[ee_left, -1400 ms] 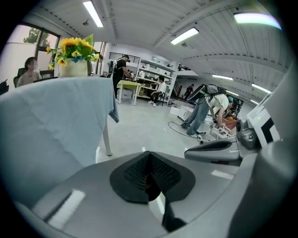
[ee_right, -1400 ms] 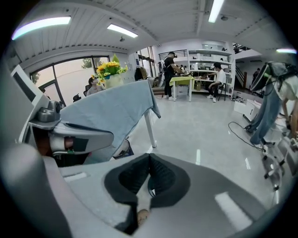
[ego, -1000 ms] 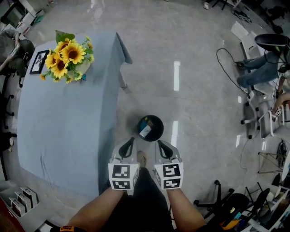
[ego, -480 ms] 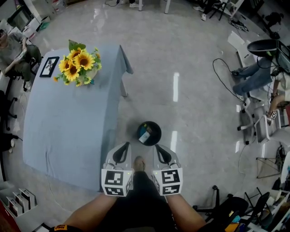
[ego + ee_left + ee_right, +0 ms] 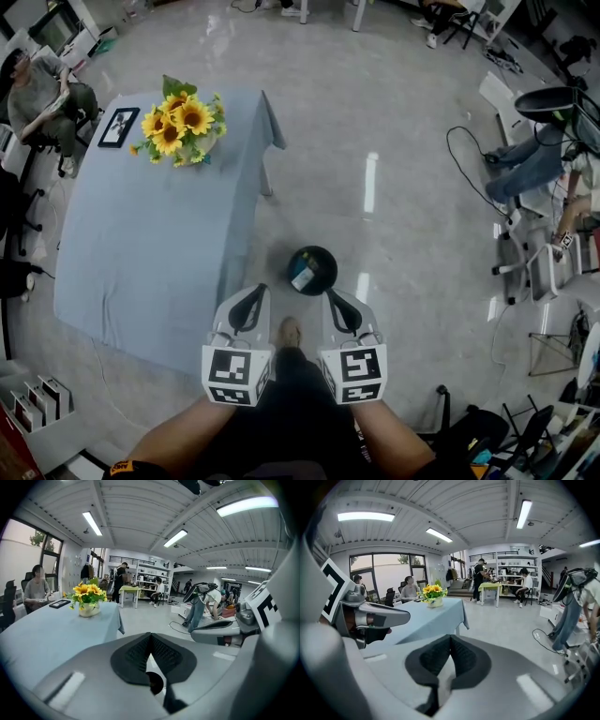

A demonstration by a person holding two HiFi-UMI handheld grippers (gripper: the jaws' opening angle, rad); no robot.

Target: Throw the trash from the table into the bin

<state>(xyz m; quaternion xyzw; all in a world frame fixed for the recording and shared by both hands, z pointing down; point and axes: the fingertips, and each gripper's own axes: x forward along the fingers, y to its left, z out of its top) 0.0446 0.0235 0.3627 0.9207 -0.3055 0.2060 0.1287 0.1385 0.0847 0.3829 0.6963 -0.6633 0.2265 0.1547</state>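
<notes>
Both grippers have risen nearer the head camera since a second ago. Head view: left gripper (image 5: 255, 292) and right gripper (image 5: 331, 298) hang side by side, just short of the round black bin (image 5: 323, 259), which holds a blue-and-white piece of trash (image 5: 302, 275); the blue-clothed table (image 5: 141, 253) stands to the left. Left gripper view: jaws pressed together, nothing between. Right gripper view: jaws likewise together, nothing held.

We glimpse only a dark sliver of the bin (image 5: 154, 682) behind the left gripper (image 5: 150, 639), its pads together. From overhead, the trash (image 5: 301, 273) inside is too small to name. The right edge crops a seated person (image 5: 534, 155).
</notes>
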